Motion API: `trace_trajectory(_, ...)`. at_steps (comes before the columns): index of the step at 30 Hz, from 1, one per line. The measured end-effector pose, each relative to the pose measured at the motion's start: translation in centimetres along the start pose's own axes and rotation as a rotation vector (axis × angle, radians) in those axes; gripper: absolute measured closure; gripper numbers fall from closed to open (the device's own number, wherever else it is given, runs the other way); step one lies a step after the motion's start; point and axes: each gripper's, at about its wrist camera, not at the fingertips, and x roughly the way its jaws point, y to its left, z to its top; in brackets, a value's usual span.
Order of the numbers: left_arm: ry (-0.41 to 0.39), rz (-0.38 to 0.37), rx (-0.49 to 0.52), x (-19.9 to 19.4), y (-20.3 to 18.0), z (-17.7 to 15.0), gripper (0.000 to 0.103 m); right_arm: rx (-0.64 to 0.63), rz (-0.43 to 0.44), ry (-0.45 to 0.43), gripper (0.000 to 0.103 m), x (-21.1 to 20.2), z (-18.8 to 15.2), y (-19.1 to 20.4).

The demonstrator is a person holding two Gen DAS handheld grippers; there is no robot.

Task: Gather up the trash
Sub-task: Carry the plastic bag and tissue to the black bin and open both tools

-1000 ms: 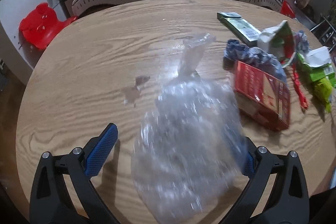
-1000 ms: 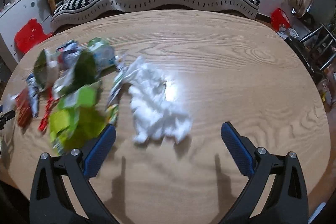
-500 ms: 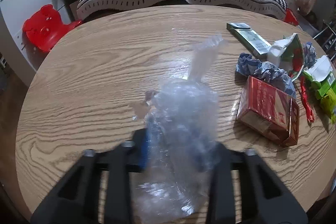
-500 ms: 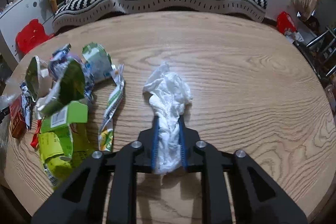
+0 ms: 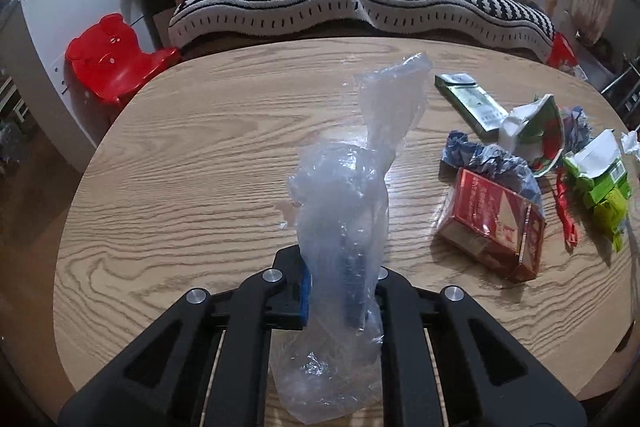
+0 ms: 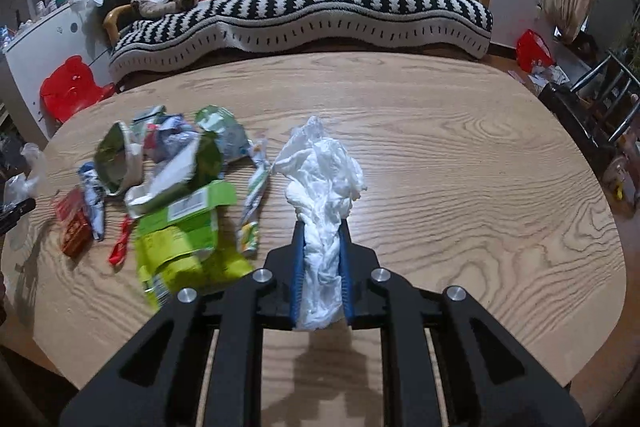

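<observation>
While my left gripper (image 5: 334,281) clamps a clear plastic bag (image 5: 348,195), my right gripper (image 6: 322,267) squeezes a white tissue (image 6: 322,179). Wrappers and a red box (image 5: 490,227) litter the surface (image 5: 180,167); I can't read their print.

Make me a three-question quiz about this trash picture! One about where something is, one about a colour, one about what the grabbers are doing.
1. Where is the red box?
A. On the wooden table
B. On the striped sofa
C. Under the red chair

2. What colour is the crumpled tissue in the right gripper?
A. Green
B. White
C. Blue

3. What is the left gripper doing?
A. Wide open, holding nothing
B. Shut on the red box
C. Shut on the clear plastic bag

Answers:
1 A, the box lies on the tabletop beside the other wrappers.
2 B, the wad between the blue fingers is white.
3 C, its fingers are closed with the see-through bag pinched between them.
</observation>
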Motion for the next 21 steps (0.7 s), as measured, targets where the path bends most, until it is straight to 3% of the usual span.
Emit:
trace_trajectory(6,-0.048,-0.015,0.002,-2.5,-1.5,-0.2,0.093,-0.004,-0.008,-0.044,0.087,-3.6,-0.9,0.4)
trace_trajectory(10,-0.085,-0.058,0.008,-4.0,-4.5,0.5,0.093,0.022,-0.026,-0.078,0.087,-6.3,-1.9,-0.7)
trace_trajectory(14,-0.107,-0.142,0.057,-5.3,-9.8,1.1,0.093,0.057,-0.048,-0.116,0.087,-9.2,-3.1,-2.6)
trace_trajectory(21,-0.135,-0.321,0.232,-7.1,-23.0,0.4,0.093,0.188,-0.155,-0.189,0.087,-15.1,-6.6,-10.0)
